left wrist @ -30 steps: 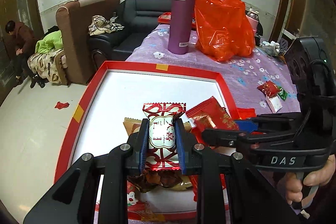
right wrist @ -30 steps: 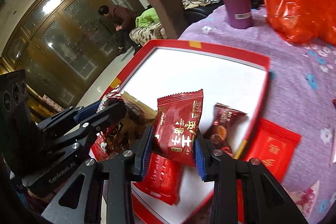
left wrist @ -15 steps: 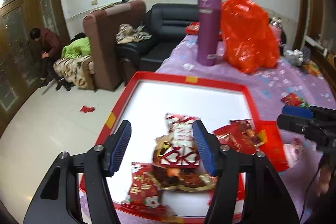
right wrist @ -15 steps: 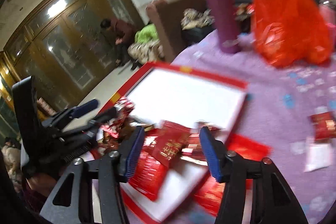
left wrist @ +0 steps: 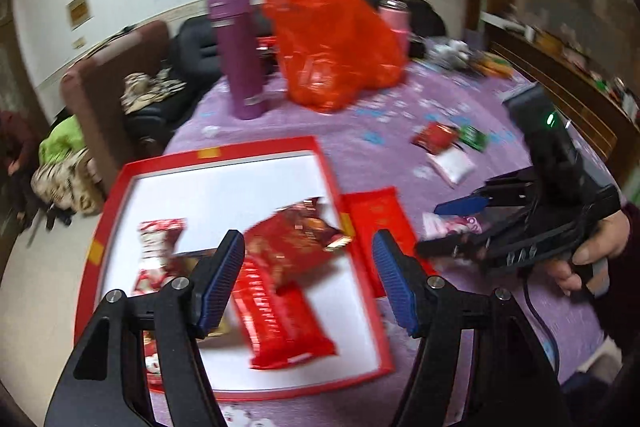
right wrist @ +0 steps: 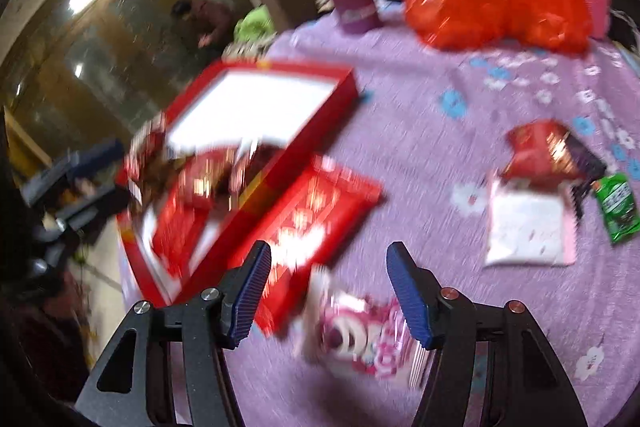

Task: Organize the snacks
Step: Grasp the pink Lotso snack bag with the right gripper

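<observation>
A red box with a white floor [left wrist: 224, 183] lies on the purple tablecloth and holds several snack packets, among them a red one [left wrist: 284, 319] and a red-and-white candy [left wrist: 156, 251]. My left gripper [left wrist: 308, 283] is open and empty above the box's near right part. My right gripper [right wrist: 328, 299] is open and empty above a pink-and-white packet [right wrist: 356, 339] on the cloth; it also shows in the left wrist view [left wrist: 452, 227]. A flat red packet [left wrist: 380, 227] lies just right of the box. The right wrist view is blurred.
A purple flask [left wrist: 240, 51] and an orange plastic bag [left wrist: 332, 43] stand at the back of the table. A red packet [right wrist: 544, 151], a white packet [right wrist: 528, 227] and a green packet [right wrist: 618, 207] lie on the cloth to the right. A sofa stands beyond the table.
Both grippers let go of their packets into the box, opened and pulled back. Both have swung to the right; the right one now hangs over the pink-and-white packet.
</observation>
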